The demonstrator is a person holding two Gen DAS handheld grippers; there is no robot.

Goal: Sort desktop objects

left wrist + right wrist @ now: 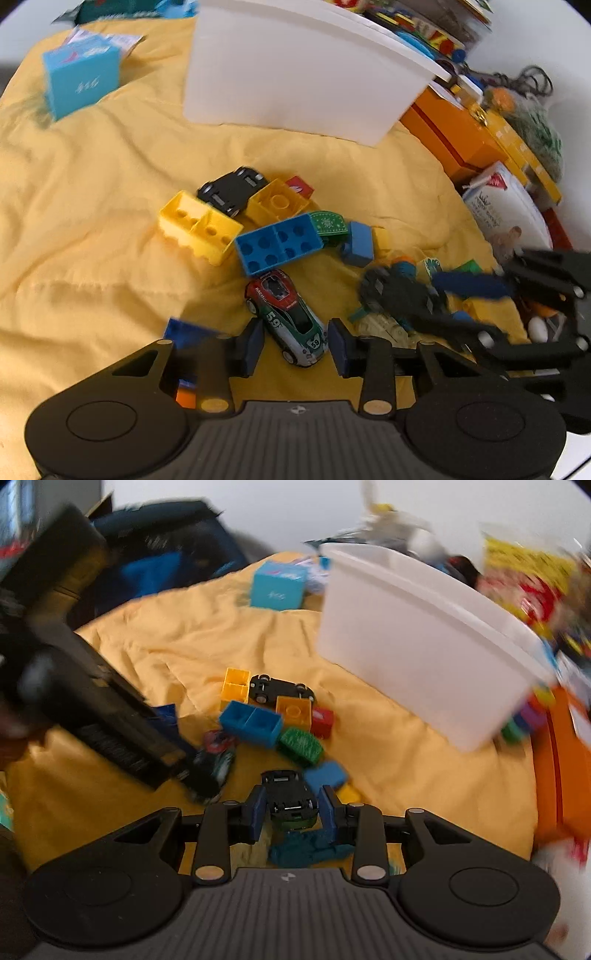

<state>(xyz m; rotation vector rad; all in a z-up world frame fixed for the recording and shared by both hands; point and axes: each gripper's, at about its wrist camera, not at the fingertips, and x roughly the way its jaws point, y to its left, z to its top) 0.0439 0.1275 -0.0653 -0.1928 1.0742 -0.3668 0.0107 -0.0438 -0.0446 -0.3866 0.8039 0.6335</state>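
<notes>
Now I'm straddling the racing car (pixel 287 320) with the spread left gripper (pixel 295 345); the right gripper (pixel 291 810) is clamping an upturned car (pixel 291 800), which risks slipping on its wheels.

Right gripper (pixel 461 291) motion-blurred; clutter (pixel 535 583) behind white bin (pixel 424 646) smeared

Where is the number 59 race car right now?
In the left wrist view, the race car lies on the yellow cloth between the open fingers of the left gripper, just below the blue brick.
</notes>
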